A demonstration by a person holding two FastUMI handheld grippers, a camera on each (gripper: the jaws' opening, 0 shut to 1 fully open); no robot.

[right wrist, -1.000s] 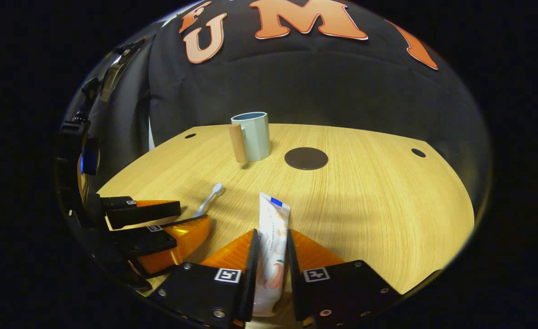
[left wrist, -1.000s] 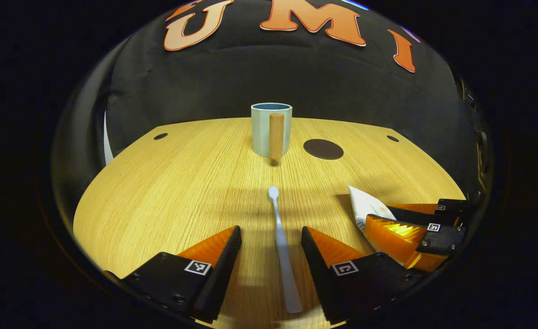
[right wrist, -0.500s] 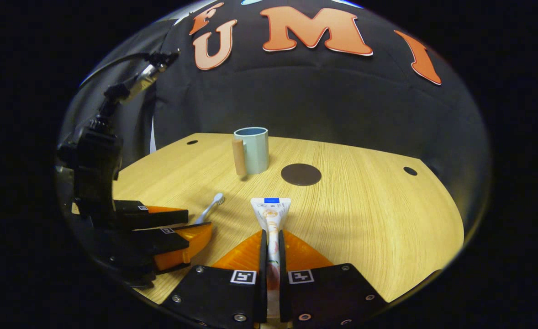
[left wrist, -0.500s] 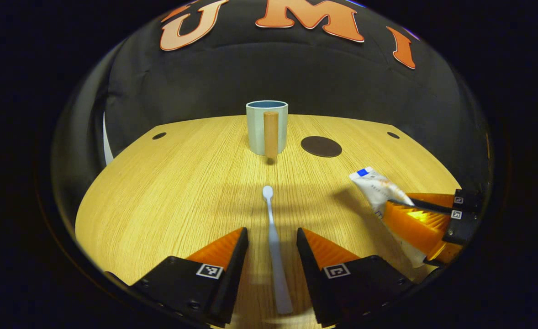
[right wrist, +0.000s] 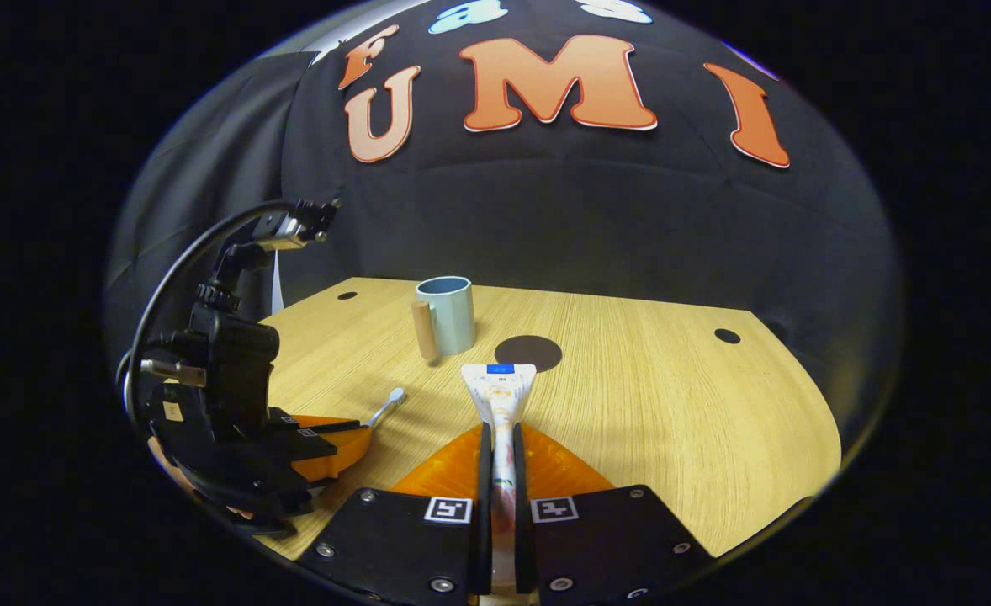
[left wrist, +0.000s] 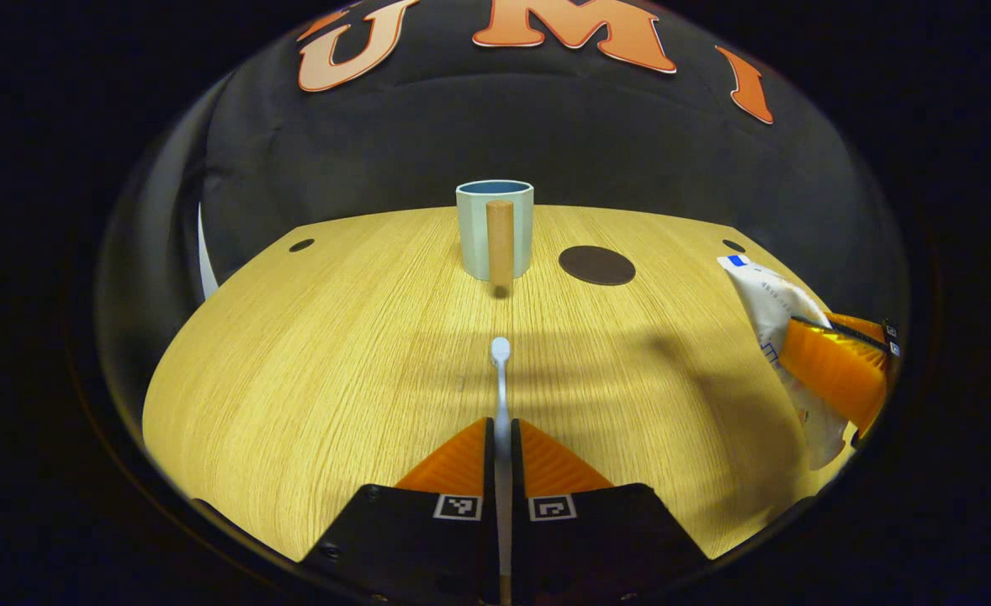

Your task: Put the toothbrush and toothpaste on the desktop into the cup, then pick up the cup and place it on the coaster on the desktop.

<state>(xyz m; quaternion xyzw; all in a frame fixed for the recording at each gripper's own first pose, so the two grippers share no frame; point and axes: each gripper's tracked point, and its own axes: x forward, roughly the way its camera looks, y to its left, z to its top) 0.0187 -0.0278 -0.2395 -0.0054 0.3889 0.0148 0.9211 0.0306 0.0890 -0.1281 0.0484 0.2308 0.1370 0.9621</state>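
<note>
Presently on hand: left gripper [left wrist: 501,438], bottom centre of the left gripper view, orange fingers clenched on the white toothbrush [left wrist: 500,379], brush head projecting forward just past the fingertips toward frame centre, low over the wooden desktop [left wrist: 336,353]; whether resting on the wood or lifted clear, cannot tell. Same gripper seen again at lower left of the right gripper view [right wrist: 327,438], black body and looped cable above it, toothbrush head [right wrist: 390,400] sticking out to its upper right. Right gripper [right wrist: 500,446], bottom centre of the right gripper view, fingers pressed on both flat sides of the white toothpaste [right wrist: 500,391] tube, crimped flat end with blue mark pointing up and forward, held above the desktop. Same gripper at the right edge of the left gripper view [left wrist: 836,374], tube [left wrist: 769,299] tilted up and to the left, clear of the wood. Pale blue-green cup [left wrist: 495,231], upright, upper centre of the left gripper view, wooden handle facing the camera, standing on the desktop; in the right gripper view [right wrist: 447,316], left of centre, handle on its left side. Dark round coaster [left wrist: 596,265], flat on the desktop, just right of the cup, apart from it; likewise [right wrist: 527,353] in the right gripper view, partly behind the tube's end.
</note>
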